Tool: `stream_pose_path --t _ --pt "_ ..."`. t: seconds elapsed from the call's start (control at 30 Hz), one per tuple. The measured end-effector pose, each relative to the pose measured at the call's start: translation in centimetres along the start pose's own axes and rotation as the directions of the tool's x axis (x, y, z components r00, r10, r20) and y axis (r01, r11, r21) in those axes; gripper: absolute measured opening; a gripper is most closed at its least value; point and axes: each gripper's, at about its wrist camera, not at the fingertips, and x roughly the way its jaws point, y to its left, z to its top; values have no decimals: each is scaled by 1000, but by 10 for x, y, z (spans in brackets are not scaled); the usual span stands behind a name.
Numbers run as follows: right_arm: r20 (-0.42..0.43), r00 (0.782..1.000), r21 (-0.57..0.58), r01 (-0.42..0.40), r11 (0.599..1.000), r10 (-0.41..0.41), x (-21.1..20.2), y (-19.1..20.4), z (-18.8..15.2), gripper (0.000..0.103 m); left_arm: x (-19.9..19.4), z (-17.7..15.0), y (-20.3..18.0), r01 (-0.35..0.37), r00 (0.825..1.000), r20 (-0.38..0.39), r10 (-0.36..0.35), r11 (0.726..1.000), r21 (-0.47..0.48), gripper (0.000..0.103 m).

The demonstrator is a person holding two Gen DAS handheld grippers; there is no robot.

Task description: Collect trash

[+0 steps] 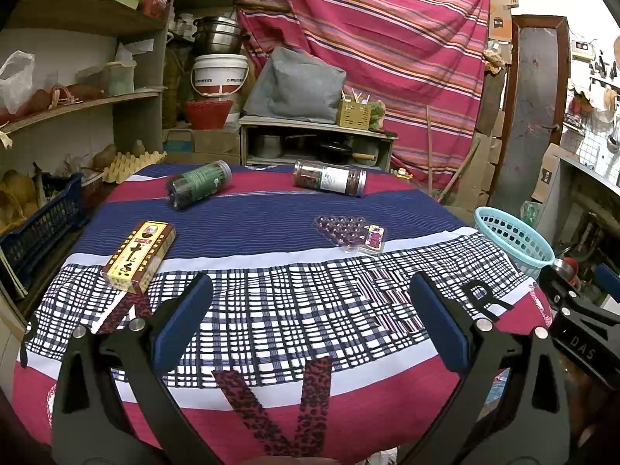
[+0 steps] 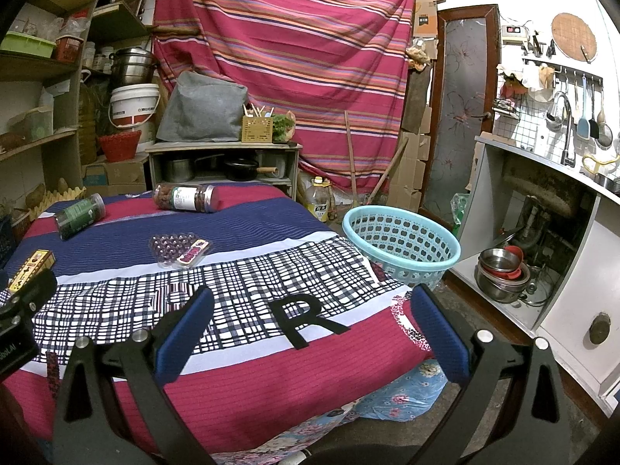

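Note:
On the cloth-covered table (image 1: 271,310) lie a yellow box (image 1: 139,257), a dark jar with a green label (image 1: 197,189), a clear jar with a white label (image 1: 329,182) and a clear plastic blister tray (image 1: 348,230). A light blue basket (image 1: 515,238) stands off the table's right edge. My left gripper (image 1: 310,310) is open and empty above the near part of the table. My right gripper (image 2: 310,317) is open and empty over the table's right near corner. The right wrist view shows the box (image 2: 31,269), green jar (image 2: 79,215), clear jar (image 2: 186,197), tray (image 2: 178,250) and basket (image 2: 401,244).
Shelves (image 1: 77,104) and a dark blue crate (image 1: 42,228) stand left of the table. A low cabinet with pots (image 1: 314,143) is behind it, before a striped hanging cloth. An open sink cabinet with metal bowls (image 2: 503,271) is on the right.

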Motion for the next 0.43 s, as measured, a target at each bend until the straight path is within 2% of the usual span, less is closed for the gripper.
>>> stream_pose_path --t 0.43 --pt "-1 1000 -2 0 1000 0 0 0 0 99 1 2 7 -6 1000 -4 6 1000 -10 98"
